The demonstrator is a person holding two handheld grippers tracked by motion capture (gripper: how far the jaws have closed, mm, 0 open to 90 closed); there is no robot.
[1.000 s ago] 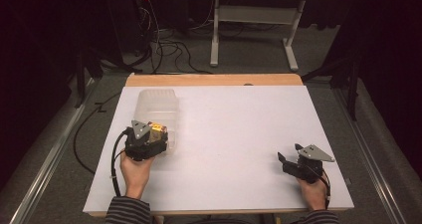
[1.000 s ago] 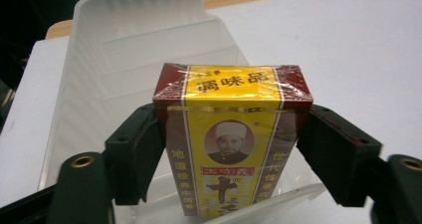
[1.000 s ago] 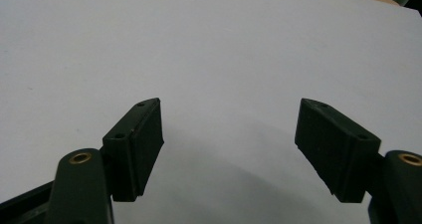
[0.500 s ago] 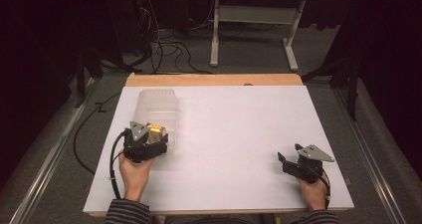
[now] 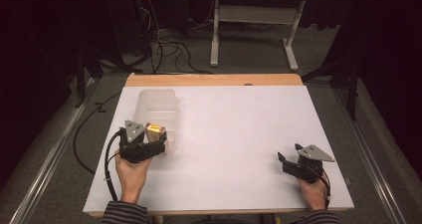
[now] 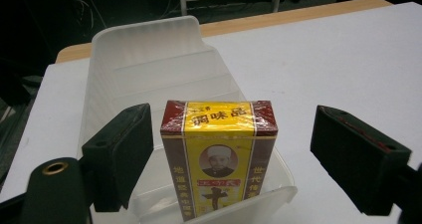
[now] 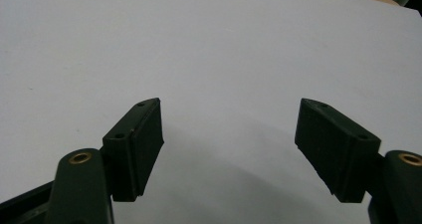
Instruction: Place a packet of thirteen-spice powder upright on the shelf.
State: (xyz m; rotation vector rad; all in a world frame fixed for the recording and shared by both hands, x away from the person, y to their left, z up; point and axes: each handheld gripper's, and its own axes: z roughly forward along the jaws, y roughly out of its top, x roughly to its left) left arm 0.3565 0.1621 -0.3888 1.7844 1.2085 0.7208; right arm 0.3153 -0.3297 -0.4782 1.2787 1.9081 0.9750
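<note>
Left gripper [image 6: 234, 159], jaws released, flanks the upright yellow box [image 6: 219, 154] standing in the clear tray [image 6: 149, 50]; right gripper [image 7: 229, 149] rests released on the bench [image 5: 239, 129], idle

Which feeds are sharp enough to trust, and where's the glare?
High view: soft, room beyond the table dark. Left gripper view: box print crisp, mild sheen on its wrap, near claw pads blurry. Right gripper view: bright tabletop, soft shadow under the open claw.
</note>
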